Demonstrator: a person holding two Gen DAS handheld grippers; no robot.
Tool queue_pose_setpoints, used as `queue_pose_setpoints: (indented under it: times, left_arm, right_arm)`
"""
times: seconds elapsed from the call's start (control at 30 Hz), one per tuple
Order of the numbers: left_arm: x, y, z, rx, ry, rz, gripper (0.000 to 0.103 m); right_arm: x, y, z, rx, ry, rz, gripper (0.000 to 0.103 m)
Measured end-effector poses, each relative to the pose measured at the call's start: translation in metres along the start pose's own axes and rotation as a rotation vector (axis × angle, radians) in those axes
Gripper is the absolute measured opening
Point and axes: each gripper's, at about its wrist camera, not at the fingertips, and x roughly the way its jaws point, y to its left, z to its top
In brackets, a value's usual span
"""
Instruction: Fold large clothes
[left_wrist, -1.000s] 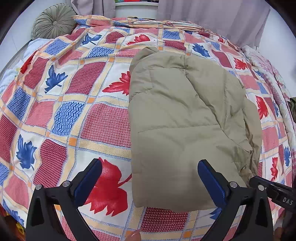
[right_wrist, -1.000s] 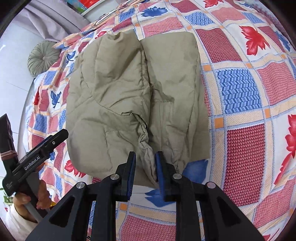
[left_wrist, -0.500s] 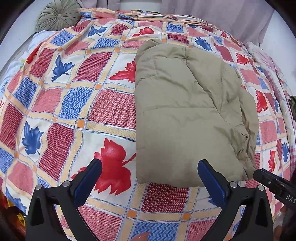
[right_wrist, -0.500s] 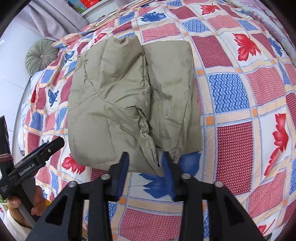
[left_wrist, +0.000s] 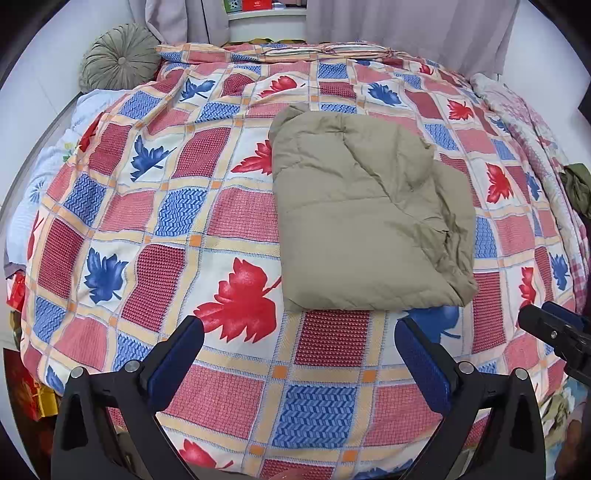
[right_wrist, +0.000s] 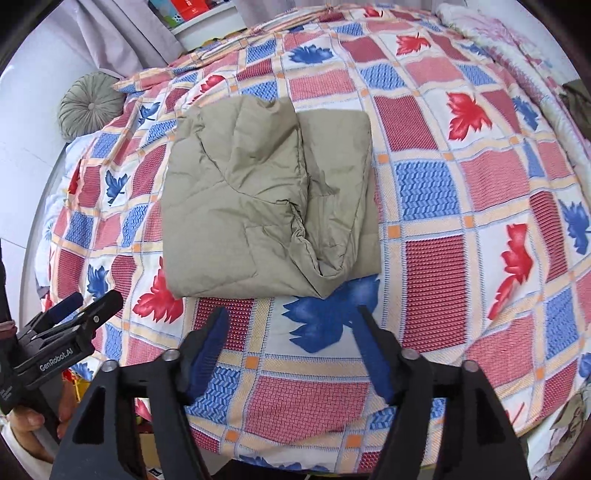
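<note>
At frame centre, the folded khaki jacket (left_wrist: 369, 221) lies flat on the patterned quilt (left_wrist: 184, 229). The left gripper (left_wrist: 299, 354) stands wide open and empty at lower frame. The right gripper (right_wrist: 291, 343) is opening, nothing between its jaws, below the jacket's near edge.

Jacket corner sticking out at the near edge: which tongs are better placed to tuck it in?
Probably the right tongs: opening and empty, they face the jacket corner directly. The left tongs, open, sit toward its other near corner.
</note>
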Motion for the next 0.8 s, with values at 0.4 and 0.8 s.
queue_pose_setpoints:
  times: [0.4, 0.8]
  left_arm:
    - [-0.082, -0.001, -0.003, -0.010, -0.082, 0.013, 0.103]
    - [-0.127, 0.006, -0.007, -0.049, -0.114, 0.038, 0.103]
  right_arm:
    - [-0.082, 0.031, -0.007, -0.053, -0.126, -0.062, 0.094]
    - [-0.125, 0.051, -0.010, -0.063, -0.200, -0.104, 0.103]
